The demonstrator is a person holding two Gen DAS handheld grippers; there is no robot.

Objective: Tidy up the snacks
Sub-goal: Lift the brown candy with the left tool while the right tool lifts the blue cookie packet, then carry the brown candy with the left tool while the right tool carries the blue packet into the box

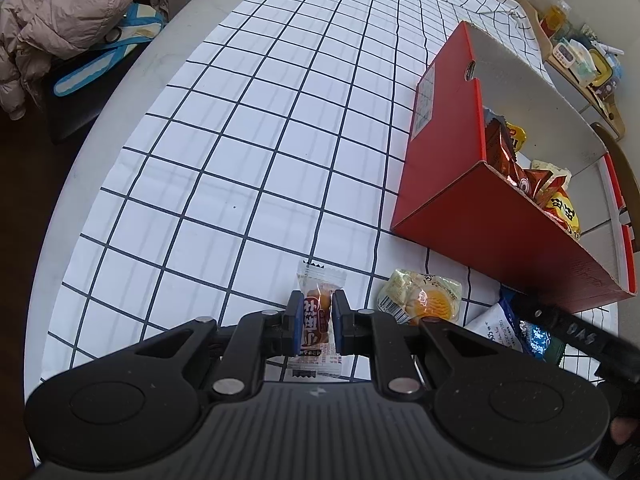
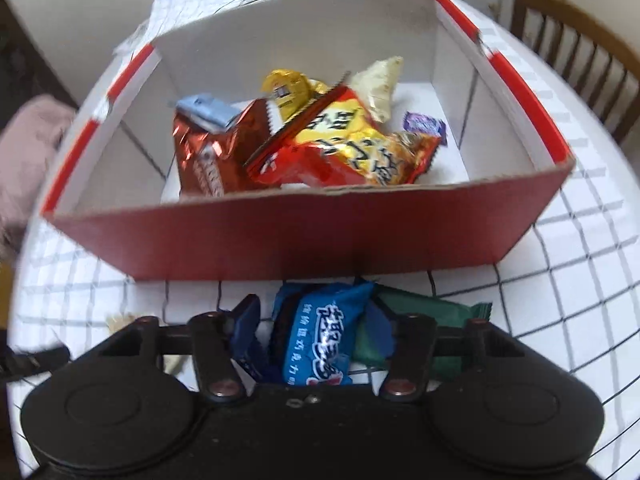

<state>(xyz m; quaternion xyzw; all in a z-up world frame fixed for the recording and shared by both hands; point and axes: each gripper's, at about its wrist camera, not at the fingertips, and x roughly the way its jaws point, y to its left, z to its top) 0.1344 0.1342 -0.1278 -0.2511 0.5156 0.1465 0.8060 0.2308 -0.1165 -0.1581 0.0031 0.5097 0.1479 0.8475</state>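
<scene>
Red cardboard box point(image 2: 304, 236) sits on my checked tablecloth point(image 1: 240, 140), already holding several snack packets. My left gripper point(image 1: 316, 320) is clamped on a brown sausage snack point(image 1: 317, 318) near the box. My right gripper point(image 2: 316, 336) straddles a blue candy packet point(image 2: 320, 336) just before the box, jaws apart, not pressing.

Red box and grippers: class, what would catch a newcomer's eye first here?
The red box on the checked tablecloth, half full of bright snack packets. In front of it, the right gripper straddles a blue snack packet, while the left gripper clamps a small brown sweet.
</scene>
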